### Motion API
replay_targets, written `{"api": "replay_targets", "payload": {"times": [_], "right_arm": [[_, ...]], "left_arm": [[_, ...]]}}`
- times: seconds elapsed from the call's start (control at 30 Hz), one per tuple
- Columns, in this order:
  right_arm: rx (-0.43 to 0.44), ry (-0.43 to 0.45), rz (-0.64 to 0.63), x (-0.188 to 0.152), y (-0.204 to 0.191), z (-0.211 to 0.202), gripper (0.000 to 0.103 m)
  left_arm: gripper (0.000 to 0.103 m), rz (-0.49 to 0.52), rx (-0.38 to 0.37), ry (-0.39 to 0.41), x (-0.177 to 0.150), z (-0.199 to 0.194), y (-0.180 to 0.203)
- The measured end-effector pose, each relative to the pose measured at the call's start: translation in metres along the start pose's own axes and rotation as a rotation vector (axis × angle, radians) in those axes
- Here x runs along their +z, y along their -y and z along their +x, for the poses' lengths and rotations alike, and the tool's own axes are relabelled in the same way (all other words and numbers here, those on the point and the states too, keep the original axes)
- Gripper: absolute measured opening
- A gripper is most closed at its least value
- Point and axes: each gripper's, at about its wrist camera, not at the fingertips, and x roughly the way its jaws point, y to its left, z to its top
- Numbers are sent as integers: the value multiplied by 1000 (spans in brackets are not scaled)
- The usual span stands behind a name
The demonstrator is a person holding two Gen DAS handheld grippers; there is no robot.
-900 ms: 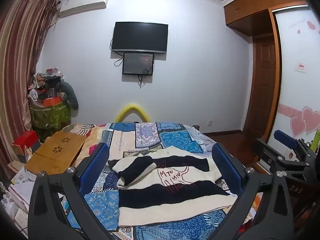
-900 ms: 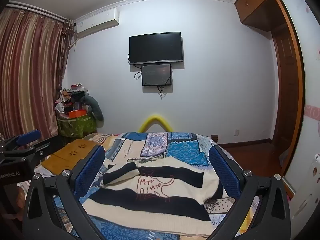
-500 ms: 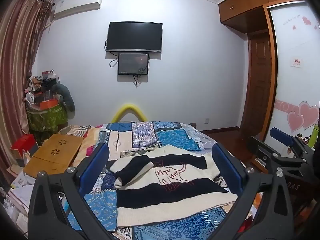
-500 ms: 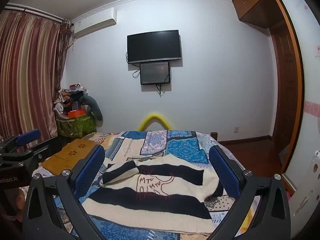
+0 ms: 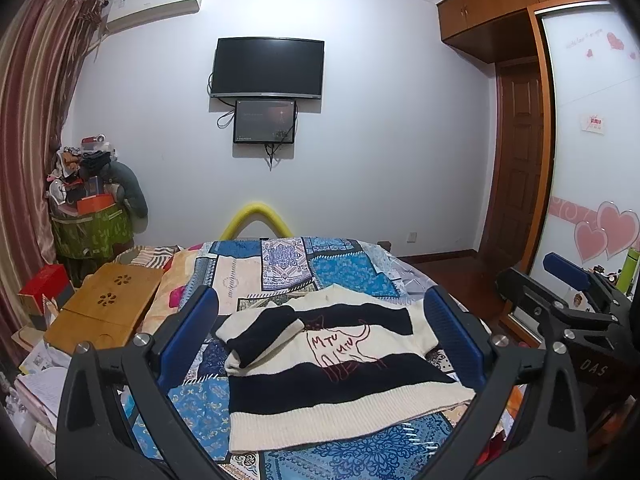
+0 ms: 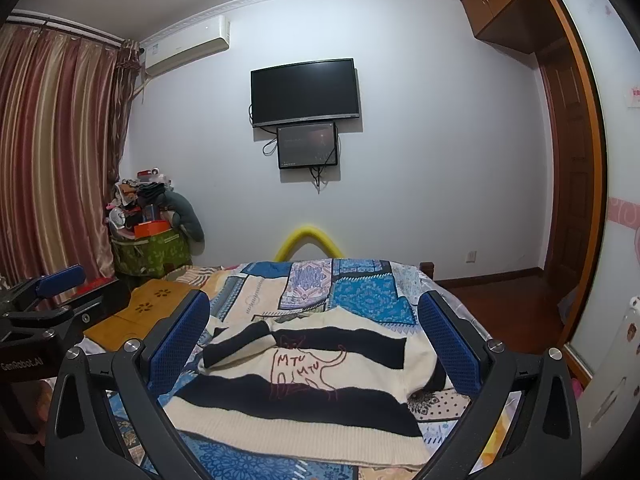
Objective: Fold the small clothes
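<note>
Ahead, striped sweater (image 5: 336, 368) lies flat on bed (image 5: 288, 268), hem nearest, long axis toward 12 o'clock; one sleeve folded across chest, other sleeve (image 6: 424, 360) at 3 o'clock; right hand-held gripper (image 6: 316, 344) nearer it; left hand-held gripper (image 5: 320, 340) too gapes wide, both empty.

One sweater (image 5: 332, 364), two tongs (image 5: 320, 336)

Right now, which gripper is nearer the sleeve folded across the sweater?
Left, by a hedged margin. The left gripper hangs open before the folded sleeve; the right gripper, also open, sits toward the sweater's other side.
</note>
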Motion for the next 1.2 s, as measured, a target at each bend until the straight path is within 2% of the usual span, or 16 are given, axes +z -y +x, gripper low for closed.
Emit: {"api": "replay_targets", "payload": {"times": [1.2], "right_arm": [[-3, -8, 16, 1, 4, 0, 103]], "left_arm": [[103, -1, 8, -10, -5, 8, -2]]}}
